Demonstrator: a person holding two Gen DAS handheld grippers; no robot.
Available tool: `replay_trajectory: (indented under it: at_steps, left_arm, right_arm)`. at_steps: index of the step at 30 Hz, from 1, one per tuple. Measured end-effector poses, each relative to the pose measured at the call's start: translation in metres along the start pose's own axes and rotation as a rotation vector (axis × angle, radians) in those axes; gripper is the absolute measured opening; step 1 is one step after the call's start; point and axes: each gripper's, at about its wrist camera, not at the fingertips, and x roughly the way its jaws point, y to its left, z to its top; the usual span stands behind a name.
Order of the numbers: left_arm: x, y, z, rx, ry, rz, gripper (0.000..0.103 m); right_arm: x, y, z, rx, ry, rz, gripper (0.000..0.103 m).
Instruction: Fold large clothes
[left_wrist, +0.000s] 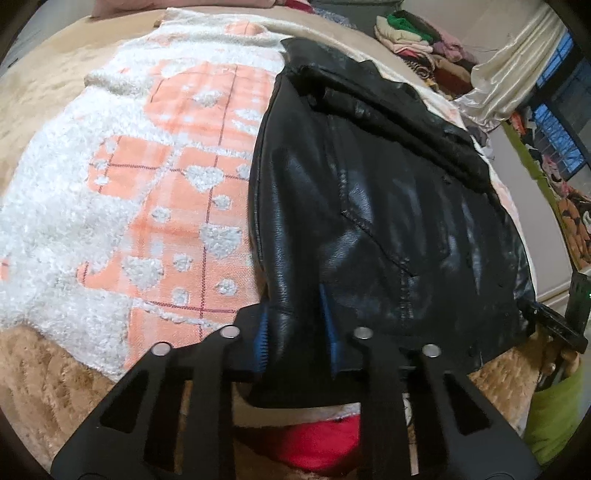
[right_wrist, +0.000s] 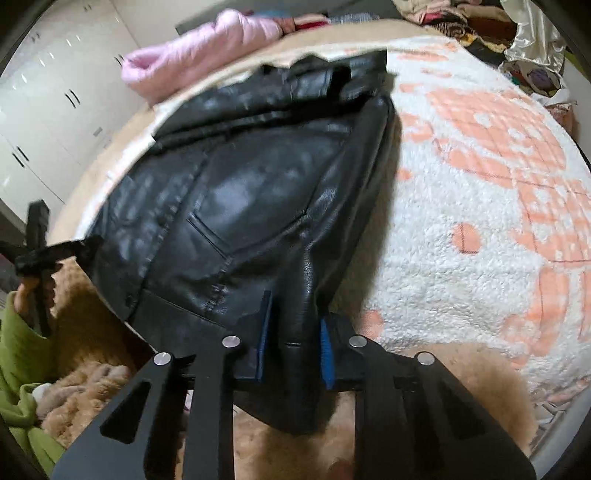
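Observation:
A black leather jacket (left_wrist: 388, 206) lies on a white and orange fluffy blanket (left_wrist: 122, 206) on the bed. My left gripper (left_wrist: 297, 332) is shut on the jacket's near left edge, a fold of leather between its blue pads. My right gripper (right_wrist: 295, 343) is shut on the jacket's (right_wrist: 240, 192) near right edge, at the sleeve fold. The right gripper also shows at the right edge of the left wrist view (left_wrist: 554, 321). The left gripper shows at the left edge of the right wrist view (right_wrist: 40, 254).
The blanket (right_wrist: 461, 221) spreads to the right of the jacket. A pink padded jacket (right_wrist: 199, 48) lies at the far side of the bed. Piled clothes (left_wrist: 417, 40) and a cream curtain (left_wrist: 517, 70) stand at the back right. White wardrobes (right_wrist: 48, 122) are on the left.

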Motion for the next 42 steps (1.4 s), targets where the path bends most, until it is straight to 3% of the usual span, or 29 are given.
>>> replay_trajectory:
  at_steps: [4,12,17,26,30,37,42]
  left_arm:
    - [-0.017,-0.002,-0.001,-0.002,-0.049,-0.046,0.006]
    - [-0.081,-0.011,0.007,-0.007,-0.178,-0.167,0.005]
    - [-0.103,-0.013,0.023,-0.012,-0.231,-0.223,0.005]
    - [-0.092,-0.029,0.087,-0.019,-0.287,-0.261,0.005]
    - [-0.085,-0.034,0.123,-0.028,-0.308,-0.256,0.006]
    - [-0.057,-0.036,0.178,-0.066,-0.283,-0.241,0.007]
    - [-0.028,-0.032,0.212,-0.122,-0.248,-0.212,0.008]
  right_arm:
    - [-0.020,-0.004,-0.001,0.044,-0.076,0.052,0.013]
    - [-0.074,-0.004,0.006,0.088,-0.208,0.187,0.011]
    - [-0.100,-0.015,0.027,0.149,-0.315,0.252,0.011]
    - [-0.096,-0.029,0.094,0.235,-0.458,0.289,0.011]
    - [-0.095,-0.026,0.121,0.203,-0.497,0.211,0.011]
    - [-0.063,-0.034,0.173,0.232,-0.483,0.143,0.011]
    - [-0.030,-0.059,0.212,0.344,-0.438,0.196,0.011]
